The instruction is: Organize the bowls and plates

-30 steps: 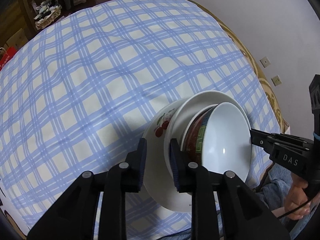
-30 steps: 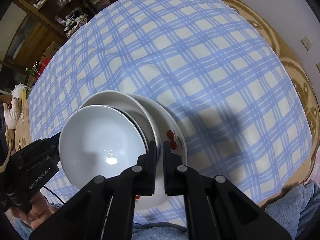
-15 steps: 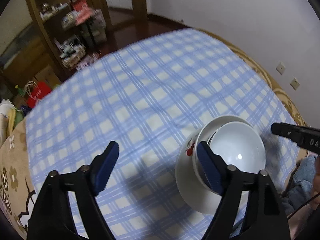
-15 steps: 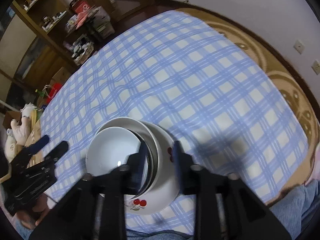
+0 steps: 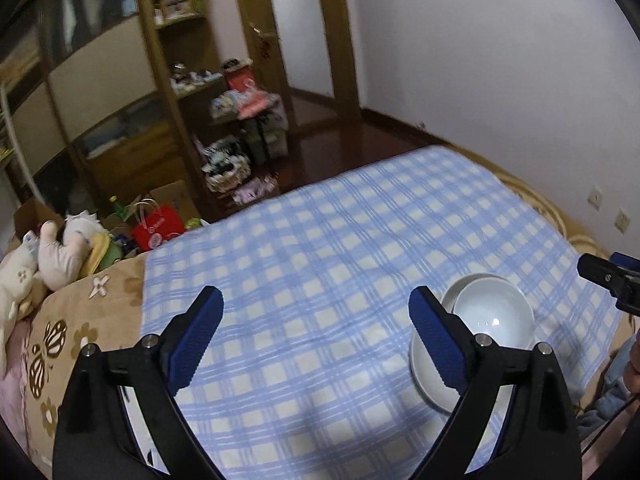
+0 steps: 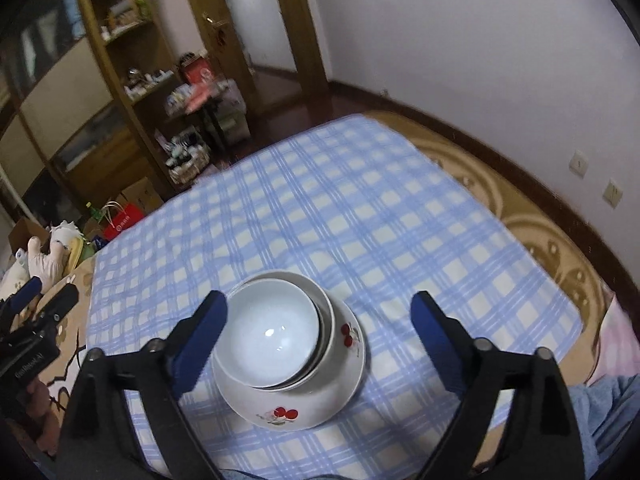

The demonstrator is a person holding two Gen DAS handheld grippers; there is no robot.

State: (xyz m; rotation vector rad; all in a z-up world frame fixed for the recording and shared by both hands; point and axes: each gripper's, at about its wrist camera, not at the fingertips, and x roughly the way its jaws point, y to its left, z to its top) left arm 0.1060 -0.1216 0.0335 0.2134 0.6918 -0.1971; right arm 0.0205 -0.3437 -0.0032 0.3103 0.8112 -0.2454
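Note:
A stack of dishes stands on the blue checked cloth (image 6: 360, 208). A cherry-patterned plate (image 6: 320, 404) is at the bottom, a bowl is on it, and a white bowl (image 6: 272, 332) is nested on top. My right gripper (image 6: 318, 312) hovers above the stack, its jaws opening wide and its pads touching nothing. My left gripper (image 5: 316, 304) hangs over bare cloth to the left of the stack's top bowl (image 5: 494, 316), its jaws also opening, with nothing between them. Each gripper shows at the edge of the other's view: the right gripper (image 5: 608, 276), the left gripper (image 6: 36, 312).
The cloth lies on a bed with a brown flowered cover (image 6: 540, 232). Plush toys (image 5: 48, 256) sit at its left end. A red bag (image 5: 158, 228), boxes and wooden shelves (image 5: 188, 80) stand on the floor beyond. A blue trouser leg (image 6: 600, 408) is at the near right.
Both grippers let go of the plate's rim, spread their jaws wide and rose back from the stack. The stack stays on the cloth and looks smaller now.

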